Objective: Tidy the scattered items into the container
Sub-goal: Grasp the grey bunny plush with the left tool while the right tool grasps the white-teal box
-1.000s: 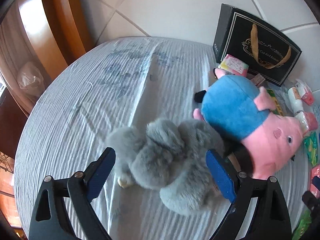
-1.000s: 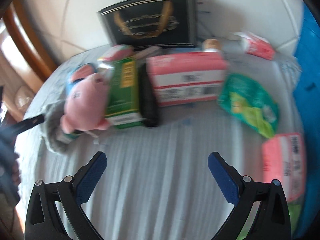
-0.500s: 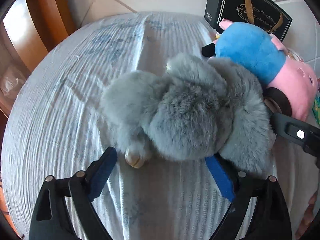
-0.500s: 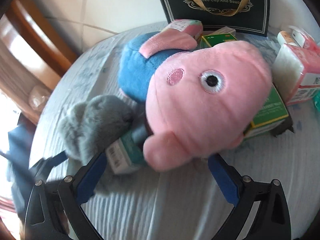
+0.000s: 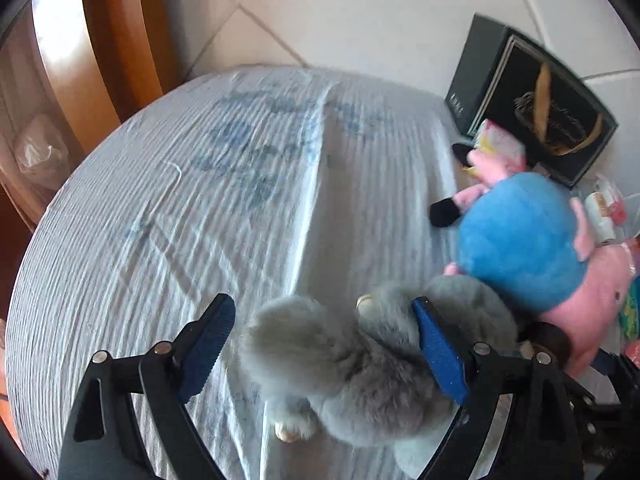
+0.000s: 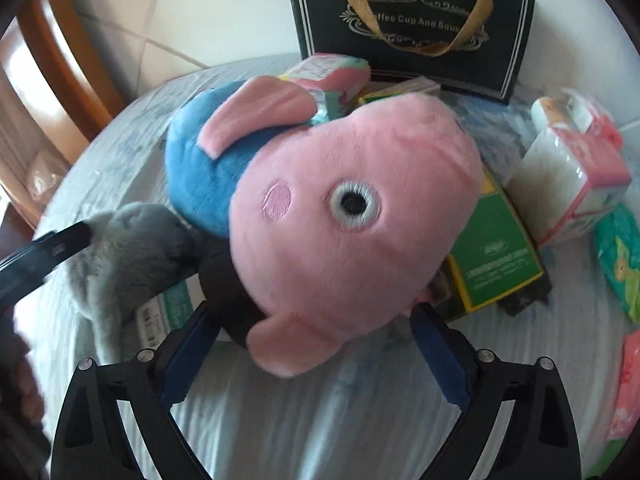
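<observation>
A grey furry plush (image 5: 360,368) lies on the striped cloth, partly between the fingers of my open left gripper (image 5: 324,348); its right finger presses into the fur. A pink pig plush with a blue body (image 6: 344,216) lies against it, also seen in the left wrist view (image 5: 520,240). My right gripper (image 6: 316,344) is open, its fingers on either side of the pig's snout. A black gift bag with gold handles (image 6: 412,24) stands at the back by the wall.
A green box (image 6: 496,256), pink-and-white packs (image 6: 576,184), a pink pack (image 6: 328,72), a green pouch (image 6: 620,260) and a small box under the grey plush (image 6: 168,308) lie around. A wooden frame (image 5: 116,40) rises at the left.
The left gripper has pulled back and shifted so the grey plush sits lower in view. The right gripper has moved closer to the pig's head.
</observation>
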### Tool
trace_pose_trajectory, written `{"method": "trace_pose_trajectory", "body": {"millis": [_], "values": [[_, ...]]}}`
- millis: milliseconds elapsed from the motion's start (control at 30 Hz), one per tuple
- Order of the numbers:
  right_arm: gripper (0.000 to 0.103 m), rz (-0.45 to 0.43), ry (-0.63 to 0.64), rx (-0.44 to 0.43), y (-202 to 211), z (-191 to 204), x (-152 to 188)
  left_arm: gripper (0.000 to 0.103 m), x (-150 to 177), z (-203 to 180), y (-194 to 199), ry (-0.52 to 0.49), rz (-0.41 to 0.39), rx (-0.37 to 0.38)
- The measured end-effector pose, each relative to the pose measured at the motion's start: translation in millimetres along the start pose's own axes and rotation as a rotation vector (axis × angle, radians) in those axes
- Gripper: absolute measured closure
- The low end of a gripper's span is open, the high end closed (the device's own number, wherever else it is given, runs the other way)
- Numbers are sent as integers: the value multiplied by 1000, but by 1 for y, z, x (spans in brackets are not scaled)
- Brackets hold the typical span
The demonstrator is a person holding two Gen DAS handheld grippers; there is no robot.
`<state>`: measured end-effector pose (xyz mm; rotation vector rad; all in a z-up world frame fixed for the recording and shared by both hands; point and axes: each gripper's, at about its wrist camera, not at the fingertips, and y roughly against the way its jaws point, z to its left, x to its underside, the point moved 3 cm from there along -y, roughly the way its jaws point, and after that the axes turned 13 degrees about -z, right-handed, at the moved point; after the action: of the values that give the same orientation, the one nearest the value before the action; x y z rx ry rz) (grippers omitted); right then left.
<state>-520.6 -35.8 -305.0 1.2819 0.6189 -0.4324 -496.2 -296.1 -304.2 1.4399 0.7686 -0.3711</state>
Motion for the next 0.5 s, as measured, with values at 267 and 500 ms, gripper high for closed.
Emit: {"method": "trace_pose_trajectory", "body": {"millis": [267, 500], "values": [[6, 49, -11, -114, 5, 22, 9, 15, 52, -4, 23, 5, 87, 98], [7, 94, 37, -104, -4, 27, 19, 19, 78, -12, 66, -77, 0, 115]]}}
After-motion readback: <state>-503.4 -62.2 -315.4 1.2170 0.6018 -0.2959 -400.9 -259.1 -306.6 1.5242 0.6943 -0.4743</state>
